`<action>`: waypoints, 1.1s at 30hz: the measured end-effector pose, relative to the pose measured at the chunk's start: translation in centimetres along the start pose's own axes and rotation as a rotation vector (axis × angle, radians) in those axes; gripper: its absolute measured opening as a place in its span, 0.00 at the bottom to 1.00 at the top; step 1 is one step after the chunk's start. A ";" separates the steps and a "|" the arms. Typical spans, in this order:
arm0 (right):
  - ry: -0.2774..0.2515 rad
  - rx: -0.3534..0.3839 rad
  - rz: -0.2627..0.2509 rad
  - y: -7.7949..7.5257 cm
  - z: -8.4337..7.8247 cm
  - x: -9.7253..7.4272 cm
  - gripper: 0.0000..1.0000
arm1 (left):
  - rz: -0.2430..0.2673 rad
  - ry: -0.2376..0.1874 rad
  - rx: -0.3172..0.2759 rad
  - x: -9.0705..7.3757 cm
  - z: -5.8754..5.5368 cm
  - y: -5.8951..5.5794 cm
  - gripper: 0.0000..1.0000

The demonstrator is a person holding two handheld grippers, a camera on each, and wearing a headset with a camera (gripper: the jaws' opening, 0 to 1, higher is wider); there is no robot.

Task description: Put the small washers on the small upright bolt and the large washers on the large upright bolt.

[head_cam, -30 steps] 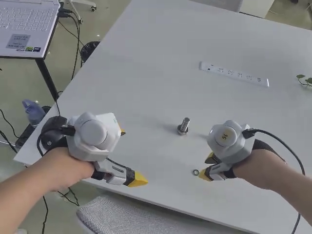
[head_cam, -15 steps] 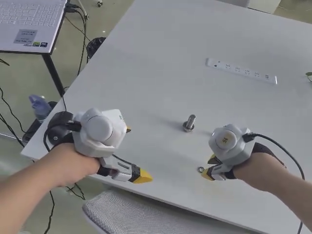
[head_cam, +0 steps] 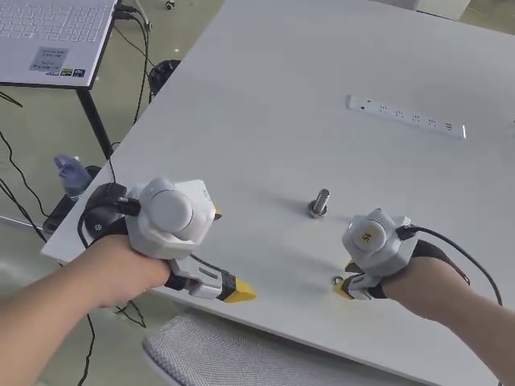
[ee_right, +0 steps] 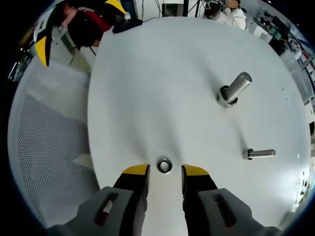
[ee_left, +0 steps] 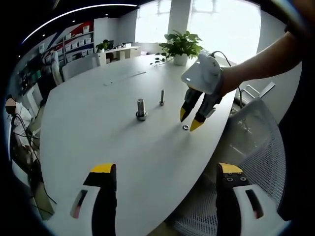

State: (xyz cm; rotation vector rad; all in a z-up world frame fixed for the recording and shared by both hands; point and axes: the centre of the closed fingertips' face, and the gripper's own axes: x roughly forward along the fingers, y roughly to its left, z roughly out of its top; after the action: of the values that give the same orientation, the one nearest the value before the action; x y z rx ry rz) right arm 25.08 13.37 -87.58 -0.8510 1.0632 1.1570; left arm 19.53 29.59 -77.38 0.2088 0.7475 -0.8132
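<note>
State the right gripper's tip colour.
Yellow on the right gripper, clearest in the right gripper view.

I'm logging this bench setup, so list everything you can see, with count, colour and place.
table: one, white, under everything
washer: one, silver, flat near the table's front edge
large bolt: one, silver, upright mid-table
small bolt: one, silver, upright beside the large bolt
power strip: one, white, far side
laptop: one, pale, left of table
chair: one, grey mesh, front edge
plant: one, green, table's end
left hand-held gripper: white, yellow tips, open
right hand-held gripper: same, open, at washer
</note>
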 end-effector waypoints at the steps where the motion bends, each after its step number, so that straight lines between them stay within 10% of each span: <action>1: 0.001 -0.004 -0.003 0.1 0.0 0.1 0.27 | 0.000 0.001 -0.001 0.0 0.0 0.0 0.83; 33: 0.018 -0.031 -0.015 -0.2 -0.1 0.1 0.15 | -0.003 0.000 -0.017 0.0 -0.1 -0.2 0.79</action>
State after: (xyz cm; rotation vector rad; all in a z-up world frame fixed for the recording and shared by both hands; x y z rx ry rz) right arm 25.27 13.24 -87.76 -0.8939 1.0544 1.1573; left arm 19.31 29.49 -77.41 0.1926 0.7542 -0.8097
